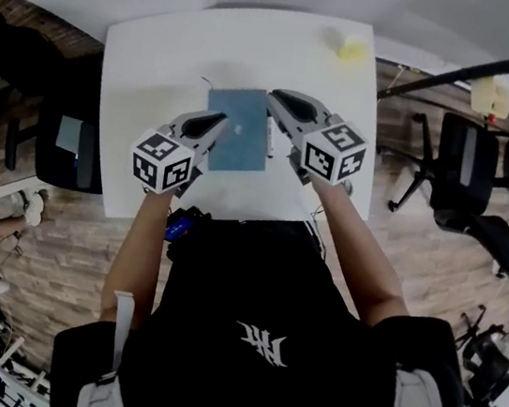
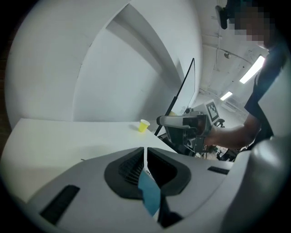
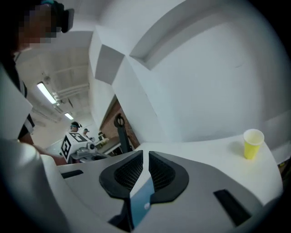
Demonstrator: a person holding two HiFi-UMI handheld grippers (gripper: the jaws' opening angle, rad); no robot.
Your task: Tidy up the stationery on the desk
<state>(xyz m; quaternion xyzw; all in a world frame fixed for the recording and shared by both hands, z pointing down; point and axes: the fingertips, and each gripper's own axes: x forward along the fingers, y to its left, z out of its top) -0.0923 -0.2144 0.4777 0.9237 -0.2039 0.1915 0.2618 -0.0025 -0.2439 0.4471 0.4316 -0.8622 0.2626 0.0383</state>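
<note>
My left tool [image 2: 145, 159] and right tool [image 3: 145, 166] clamp opposite edges of a thin blue notebook [image 1: 241, 134], likely to keep it level. A white surface [image 1: 161, 70] lies below.

matt blue booklet [image 1: 238, 134], smooth white desk [image 1: 156, 69], paper cup [image 1: 351, 47]

blue notebook [image 1: 241, 134], closed, roughly level, held by both side edges, over white desk [image 1: 161, 70]

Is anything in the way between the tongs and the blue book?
No, nothing visible is. The left tongs and the right tongs each already pinch an edge of the blue book. The yellow cup stands apart from them, near the back edge of the table.
</note>
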